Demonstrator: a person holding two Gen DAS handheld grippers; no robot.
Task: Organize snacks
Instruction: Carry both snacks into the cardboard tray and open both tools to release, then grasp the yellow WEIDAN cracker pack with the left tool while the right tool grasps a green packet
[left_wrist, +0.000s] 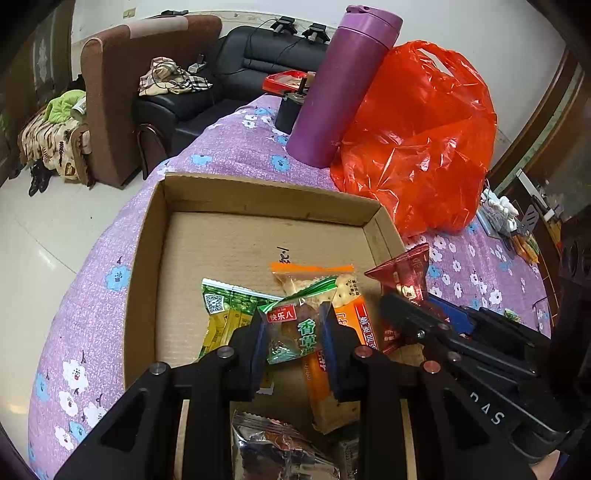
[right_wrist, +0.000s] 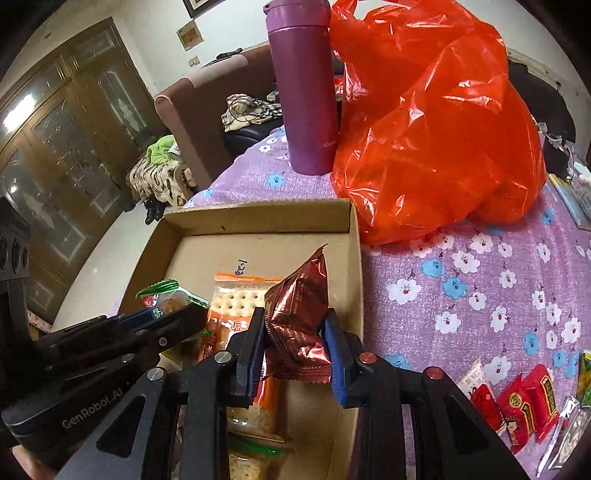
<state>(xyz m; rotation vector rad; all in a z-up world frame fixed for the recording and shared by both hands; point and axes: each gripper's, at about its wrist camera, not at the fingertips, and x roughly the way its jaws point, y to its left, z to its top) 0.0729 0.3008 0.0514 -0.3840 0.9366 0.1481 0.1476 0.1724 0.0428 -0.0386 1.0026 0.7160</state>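
Observation:
A shallow cardboard box (left_wrist: 258, 192) (right_wrist: 258, 214) sits on the purple floral tablecloth. My left gripper (left_wrist: 293, 332) is shut on a clear green-edged snack packet (left_wrist: 295, 325) held above the box floor; it also shows in the right wrist view (right_wrist: 166, 299). My right gripper (right_wrist: 295, 343) is shut on a dark red foil snack packet (right_wrist: 299, 314) over the box's right side, seen in the left wrist view too (left_wrist: 406, 280). In the box lie an orange cracker pack (left_wrist: 347, 295) (right_wrist: 240, 295), a green-yellow packet (left_wrist: 229, 310) and a silver packet (left_wrist: 277, 450).
A purple flask (left_wrist: 340, 85) (right_wrist: 306, 92) and a red plastic bag (left_wrist: 424, 140) (right_wrist: 436, 125) stand just behind the box. Several loose snack packets (right_wrist: 524, 402) lie on the cloth at the right. Sofas stand beyond the table's far edge.

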